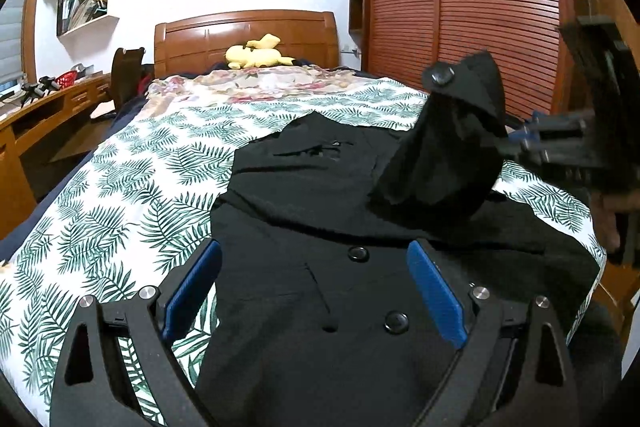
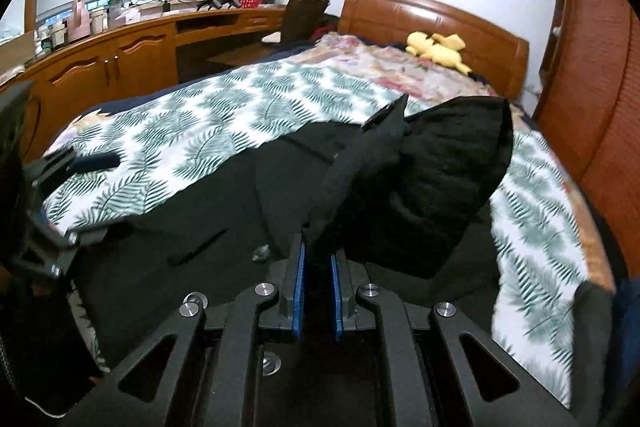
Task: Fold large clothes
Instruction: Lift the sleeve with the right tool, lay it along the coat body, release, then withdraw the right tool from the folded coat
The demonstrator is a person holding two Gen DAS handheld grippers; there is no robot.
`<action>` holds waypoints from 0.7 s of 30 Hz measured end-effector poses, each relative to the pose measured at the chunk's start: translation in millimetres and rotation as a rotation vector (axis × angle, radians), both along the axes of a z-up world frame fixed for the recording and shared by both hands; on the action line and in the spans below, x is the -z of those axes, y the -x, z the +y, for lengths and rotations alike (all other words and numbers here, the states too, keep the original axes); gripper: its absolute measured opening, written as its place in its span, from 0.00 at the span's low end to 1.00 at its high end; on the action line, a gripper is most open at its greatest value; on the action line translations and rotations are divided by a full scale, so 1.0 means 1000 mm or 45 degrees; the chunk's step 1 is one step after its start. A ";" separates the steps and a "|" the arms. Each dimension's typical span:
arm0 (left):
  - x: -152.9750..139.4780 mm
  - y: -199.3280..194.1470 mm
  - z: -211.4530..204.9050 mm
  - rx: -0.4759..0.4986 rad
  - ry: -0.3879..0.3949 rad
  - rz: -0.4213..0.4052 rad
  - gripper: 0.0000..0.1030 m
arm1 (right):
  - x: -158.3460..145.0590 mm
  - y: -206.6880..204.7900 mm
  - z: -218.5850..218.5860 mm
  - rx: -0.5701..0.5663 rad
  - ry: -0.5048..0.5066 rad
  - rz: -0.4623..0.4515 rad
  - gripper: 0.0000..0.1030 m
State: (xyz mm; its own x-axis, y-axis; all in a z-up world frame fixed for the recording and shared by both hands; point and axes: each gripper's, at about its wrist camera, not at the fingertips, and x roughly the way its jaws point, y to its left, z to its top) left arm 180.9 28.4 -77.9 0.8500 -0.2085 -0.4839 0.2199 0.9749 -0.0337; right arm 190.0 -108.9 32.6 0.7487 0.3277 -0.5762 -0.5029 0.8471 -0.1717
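One black coat [image 1: 320,195], no legible labels.

One black coat [image 1: 320,211]; two claws [image 1: 316,287]; one plush [image 1: 256,55]

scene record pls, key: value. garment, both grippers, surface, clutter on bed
garment: black coat, spread flat, buttons up
lifted part: sleeve, raised off the coat
right hand-held gripper: shut on sleeve
left hand-held gripper: open, above coat's lower front, holding nothing
surface: bed, leaf-print sheet
clutter: yellow plush toy by headboard
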 end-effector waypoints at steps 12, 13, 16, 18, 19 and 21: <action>0.007 -0.008 0.004 -0.010 -0.006 0.015 0.92 | 0.011 0.007 0.008 -0.016 -0.042 0.077 0.24; 0.008 -0.008 0.005 -0.011 -0.003 0.015 0.92 | 0.011 0.012 0.008 -0.023 -0.041 0.076 0.27; 0.008 -0.008 0.007 -0.017 0.001 0.018 0.92 | 0.008 0.024 0.009 -0.040 -0.039 0.071 0.42; 0.007 -0.007 0.008 -0.022 0.005 0.015 0.92 | 0.007 0.031 0.009 -0.049 -0.040 0.062 0.43; 0.006 -0.006 0.009 -0.023 0.008 0.013 0.92 | 0.005 0.034 0.008 -0.051 -0.043 0.057 0.43; 0.004 -0.004 0.011 -0.024 0.014 0.006 0.92 | 0.004 0.039 0.004 -0.049 -0.054 0.056 0.44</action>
